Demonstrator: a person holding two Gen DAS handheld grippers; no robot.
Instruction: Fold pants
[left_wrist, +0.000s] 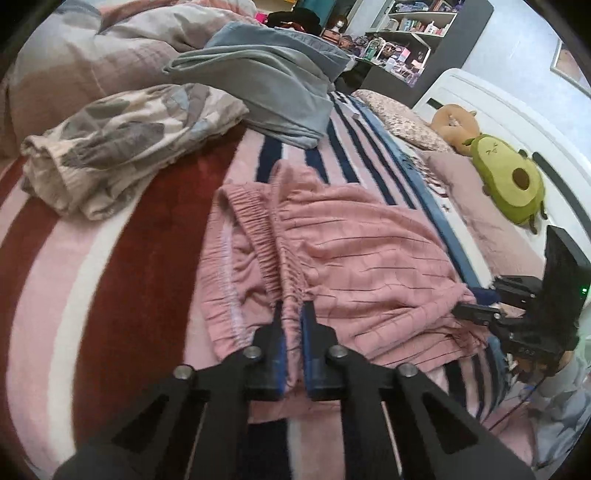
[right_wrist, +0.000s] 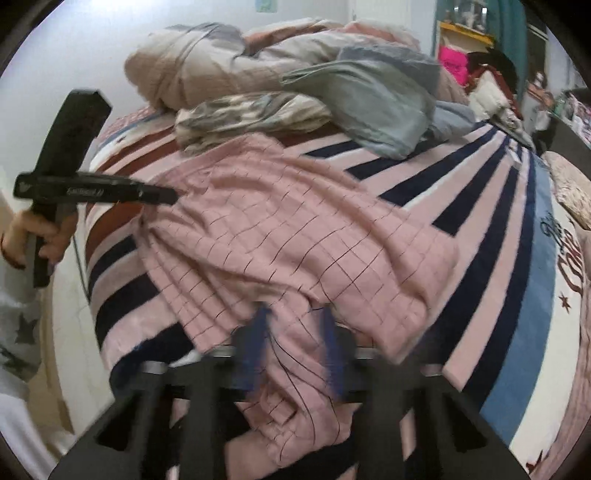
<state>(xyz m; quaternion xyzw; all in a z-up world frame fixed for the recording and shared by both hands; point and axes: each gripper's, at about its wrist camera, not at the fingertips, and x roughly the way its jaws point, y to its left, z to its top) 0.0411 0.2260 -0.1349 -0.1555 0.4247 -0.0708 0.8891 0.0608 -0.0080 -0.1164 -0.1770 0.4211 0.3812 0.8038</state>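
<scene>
Pink checked pants (left_wrist: 354, 258) lie bunched on the striped blanket, elastic waistband toward the left. My left gripper (left_wrist: 294, 306) is shut on the gathered waistband. In the right wrist view the pants (right_wrist: 295, 236) spread across the bed, and my right gripper (right_wrist: 293, 314) has its blurred blue pads on either side of a fold of the pink fabric at the near edge. The right gripper also shows in the left wrist view (left_wrist: 480, 312) at the pants' right end. The left gripper shows in the right wrist view (right_wrist: 162, 197) at the far left.
A striped blanket (left_wrist: 147, 229) covers the bed. A patterned garment (left_wrist: 122, 144) and a grey folded garment (left_wrist: 273, 85) lie behind the pants, with a bunched duvet (right_wrist: 221, 62) beyond. An avocado plush (left_wrist: 509, 181) sits by the white headboard.
</scene>
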